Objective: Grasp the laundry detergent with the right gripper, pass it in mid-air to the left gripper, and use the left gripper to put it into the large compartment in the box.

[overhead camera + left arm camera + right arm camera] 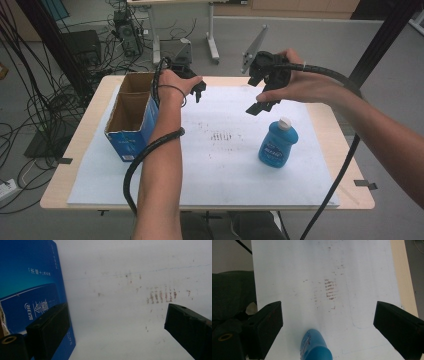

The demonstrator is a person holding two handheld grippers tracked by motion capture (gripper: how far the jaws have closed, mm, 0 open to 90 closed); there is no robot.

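A blue bottle (278, 144) with a white cap stands on the white sheet at the right; its blue body (315, 346) appears at the bottom of the right gripper view. At the left stands a blue cardboard box (131, 117) with its top open, and its printed side (30, 290) is in the left gripper view. My left gripper (199, 92) hovers open just right of the box's far corner, its jaws wide apart (115, 327) and empty. My right gripper (258, 106) hangs open above and behind the bottle, well apart from it, jaws spread wide (328, 327).
The white sheet (225, 170) covers most of a wooden table (90, 130) and bears brown smudges (220, 136) at its middle. Cables trail from both grippers over the front edge. Behind the table are desk legs (212, 45) and tangled floor cables (30, 100).
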